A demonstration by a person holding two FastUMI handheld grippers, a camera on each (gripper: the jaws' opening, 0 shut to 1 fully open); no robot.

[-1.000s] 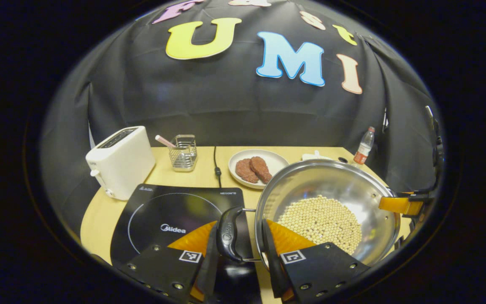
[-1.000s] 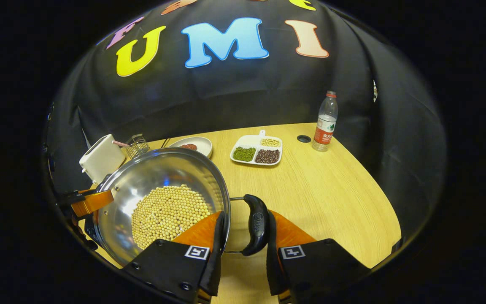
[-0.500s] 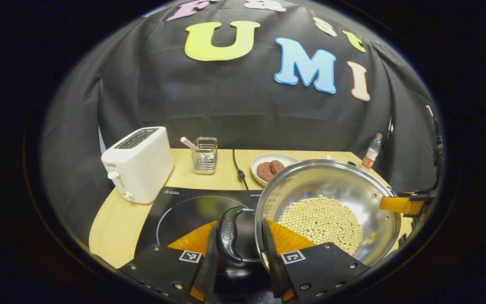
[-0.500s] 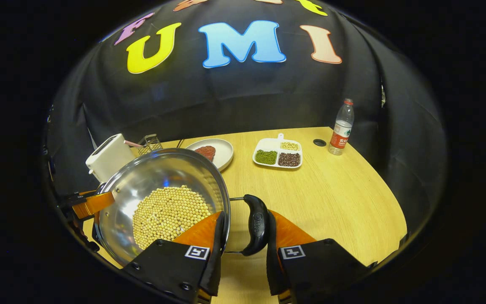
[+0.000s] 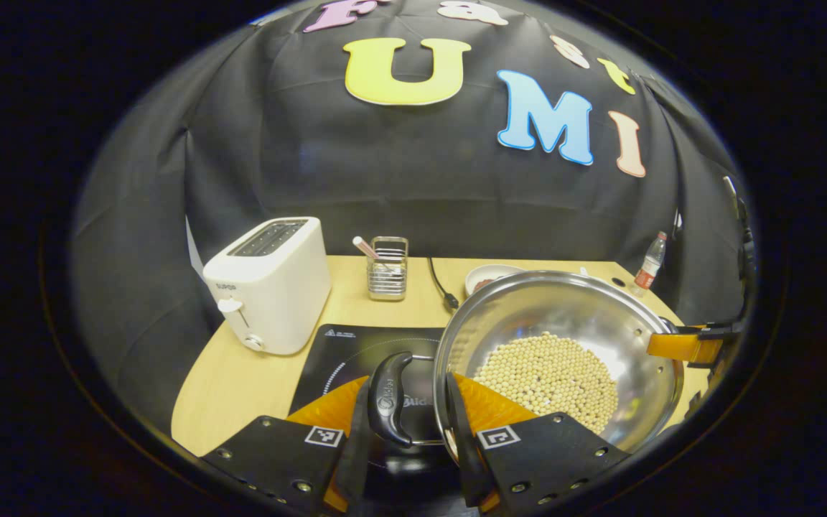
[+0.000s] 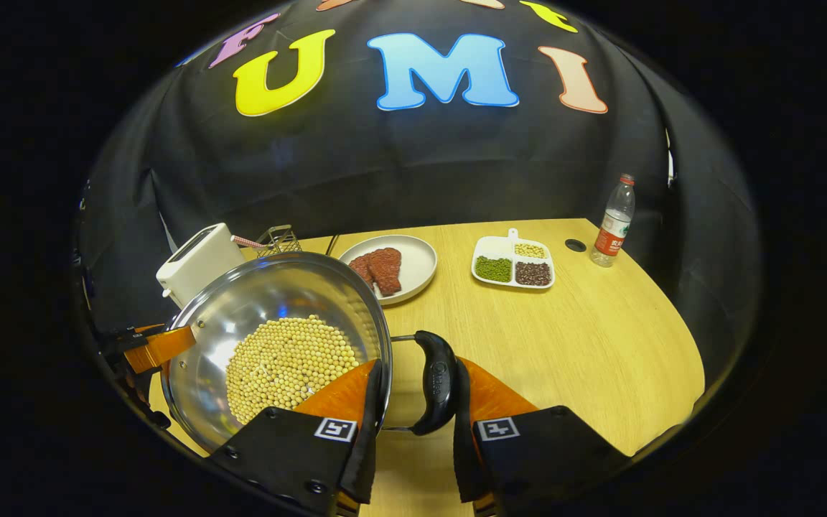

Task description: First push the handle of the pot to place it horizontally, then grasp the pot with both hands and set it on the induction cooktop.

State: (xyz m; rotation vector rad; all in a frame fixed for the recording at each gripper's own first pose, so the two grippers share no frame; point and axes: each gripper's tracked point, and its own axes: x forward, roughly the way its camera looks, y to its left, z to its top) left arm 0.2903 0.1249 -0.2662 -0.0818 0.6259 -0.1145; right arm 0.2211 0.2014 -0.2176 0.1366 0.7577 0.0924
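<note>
Pot [image 5: 557,352] of steel, holding a bed of pale beans [image 5: 546,373], hangs above the table [image 5: 234,373] between the two grippers, its left part over the right side of the black cooktop [image 5: 345,348]. Its rim runs between the fingers of each gripper, so one finger sits inside the bowl and the other outside. The left gripper [image 5: 403,424] is clenched across the rim with the left handle [image 5: 388,406] in its gap; the right gripper [image 6: 413,409] grips the rim the same way at the right handle [image 6: 436,380]. Behind the cooktop stand a white toaster [image 5: 270,283] and a wire holder [image 5: 387,267], with a cord [image 5: 442,287] beside it. In the right gripper view a plate [image 6: 417,276] with meat [image 6: 377,267] lies just beyond the pot, a divided tray [image 6: 514,262] farther right, and a bottle [image 6: 613,221] near the table's far edge.
</note>
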